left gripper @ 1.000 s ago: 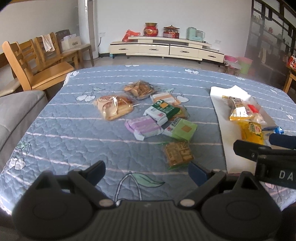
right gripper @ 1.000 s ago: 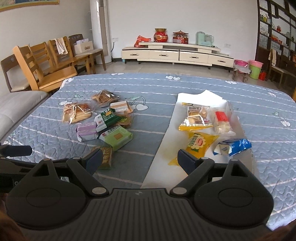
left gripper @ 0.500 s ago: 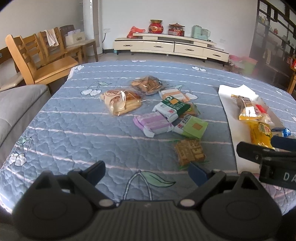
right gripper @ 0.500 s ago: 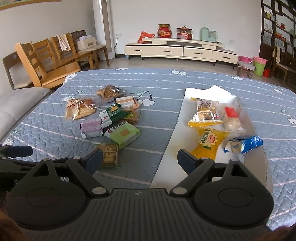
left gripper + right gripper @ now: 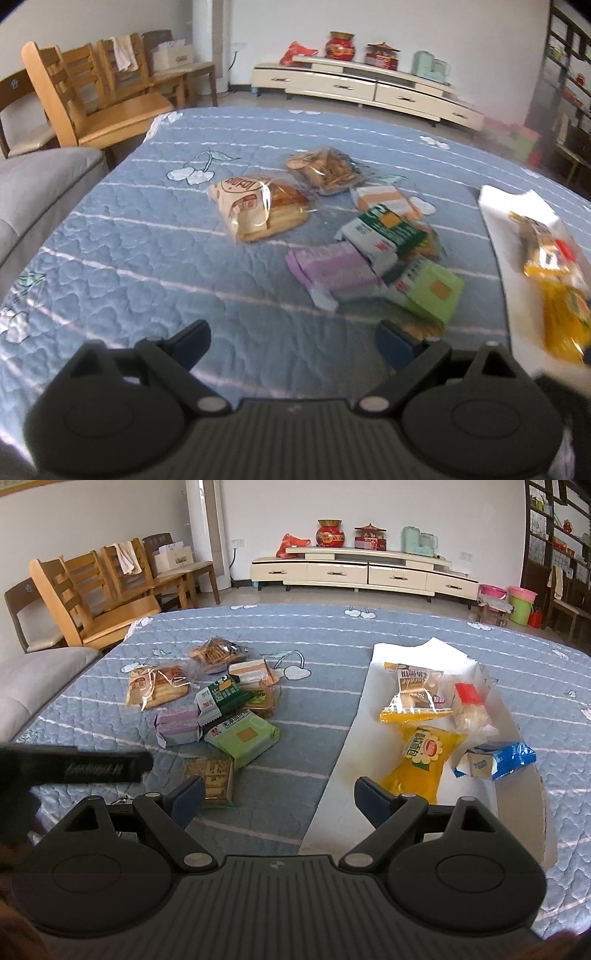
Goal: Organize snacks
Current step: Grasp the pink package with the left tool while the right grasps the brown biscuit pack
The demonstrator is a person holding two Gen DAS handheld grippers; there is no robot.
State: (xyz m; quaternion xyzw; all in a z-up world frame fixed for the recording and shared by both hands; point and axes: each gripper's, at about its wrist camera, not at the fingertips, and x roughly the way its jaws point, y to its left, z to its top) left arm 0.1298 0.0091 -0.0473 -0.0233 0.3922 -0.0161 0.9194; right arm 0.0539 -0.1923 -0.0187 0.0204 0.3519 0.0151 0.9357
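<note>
In the left wrist view, the sorting looks partly done. A loose heap sits mid-frame on the blue quilted cover (image 5: 122,236): a bread packet (image 5: 258,208), a purple pack (image 5: 332,271), a dark green pack (image 5: 384,230) and a light green pack (image 5: 430,290). The left gripper (image 5: 293,338) hovers low at the bottom of the frame, fingers spread wide and empty, its right finger just before a cracker packet (image 5: 421,329).

In the right wrist view, four or five snacks lie on the white paper (image 5: 351,760) at right, among them a yellow pouch (image 5: 421,760) and a blue pack (image 5: 496,760). The right gripper (image 5: 279,797) hangs apart and empty at bottom centre, between heap and paper.
</note>
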